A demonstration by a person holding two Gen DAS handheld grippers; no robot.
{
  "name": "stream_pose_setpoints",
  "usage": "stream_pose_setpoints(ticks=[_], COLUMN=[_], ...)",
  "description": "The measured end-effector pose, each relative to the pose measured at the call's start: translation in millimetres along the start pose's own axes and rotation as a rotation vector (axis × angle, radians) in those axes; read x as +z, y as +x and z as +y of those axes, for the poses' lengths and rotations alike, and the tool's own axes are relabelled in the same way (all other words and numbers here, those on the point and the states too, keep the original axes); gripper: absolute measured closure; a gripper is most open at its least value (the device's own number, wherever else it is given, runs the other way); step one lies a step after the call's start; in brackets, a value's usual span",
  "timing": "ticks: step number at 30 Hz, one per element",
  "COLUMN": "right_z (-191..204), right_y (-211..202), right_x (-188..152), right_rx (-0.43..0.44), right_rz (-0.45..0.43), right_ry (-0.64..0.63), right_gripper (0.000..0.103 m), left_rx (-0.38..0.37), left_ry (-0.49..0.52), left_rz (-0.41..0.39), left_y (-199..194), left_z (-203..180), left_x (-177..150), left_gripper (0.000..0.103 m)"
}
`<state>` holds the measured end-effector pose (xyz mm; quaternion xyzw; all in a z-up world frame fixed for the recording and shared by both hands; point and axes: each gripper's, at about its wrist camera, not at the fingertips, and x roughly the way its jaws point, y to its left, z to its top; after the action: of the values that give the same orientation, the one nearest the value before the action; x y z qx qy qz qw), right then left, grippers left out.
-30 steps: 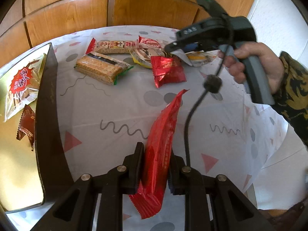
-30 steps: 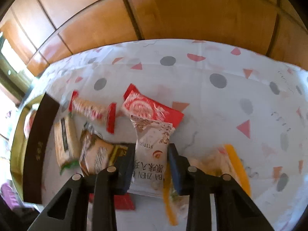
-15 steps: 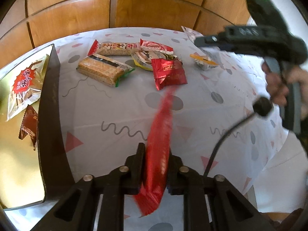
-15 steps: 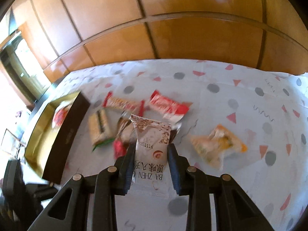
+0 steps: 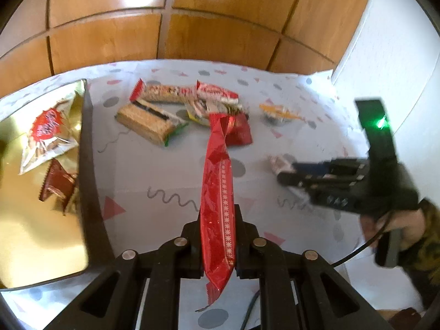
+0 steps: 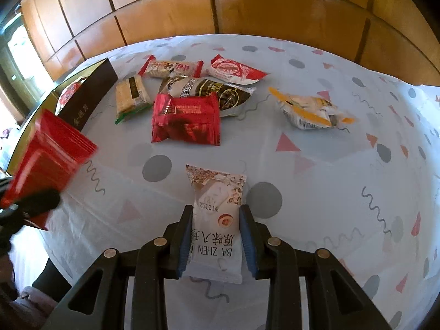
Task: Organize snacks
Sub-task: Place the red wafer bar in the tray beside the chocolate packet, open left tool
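My left gripper is shut on a long red foil packet, held on edge above the table. The same red packet shows at the left of the right wrist view. My right gripper is shut on a white snack packet with printed text, also off the cloth. In the left wrist view the right gripper hangs at the right in a person's hand. A gold-lined box with a dark wall sits at the left and holds a silver-red packet and a brown one.
Several snacks lie on the patterned tablecloth: a red packet, a dark packet, a cracker pack, a biscuit bar, a red-white packet and an orange-white packet. Wooden panelling backs the table.
The left gripper has risen with the red packet, which now hangs straighter. The right gripper has drawn back from the pile with the white packet, and the pile now lies farther off.
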<state>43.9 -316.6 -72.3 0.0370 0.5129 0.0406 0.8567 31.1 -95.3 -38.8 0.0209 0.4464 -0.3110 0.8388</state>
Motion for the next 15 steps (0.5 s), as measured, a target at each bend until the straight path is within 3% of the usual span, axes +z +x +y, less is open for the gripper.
stream_pose_setpoints(ticks=[8,15], right_z=[3.4,5.8], right_y=[3.5,4.7], right_x=[-1.1,-0.8], right_rx=[-0.027,-0.046], right_rz=[0.011,0.004], right_ry=[-0.015,-0.023], right_gripper=[0.070,0.070], left_rx=[0.064,0.201], left_ry=[-0.110,-0.290], left_rz=[-0.136,-0.212], left_y=[-55.2,-94.9], left_z=[35.9,102.9], left_x=[17.2,15.6], left_gripper=[0.088,0.088])
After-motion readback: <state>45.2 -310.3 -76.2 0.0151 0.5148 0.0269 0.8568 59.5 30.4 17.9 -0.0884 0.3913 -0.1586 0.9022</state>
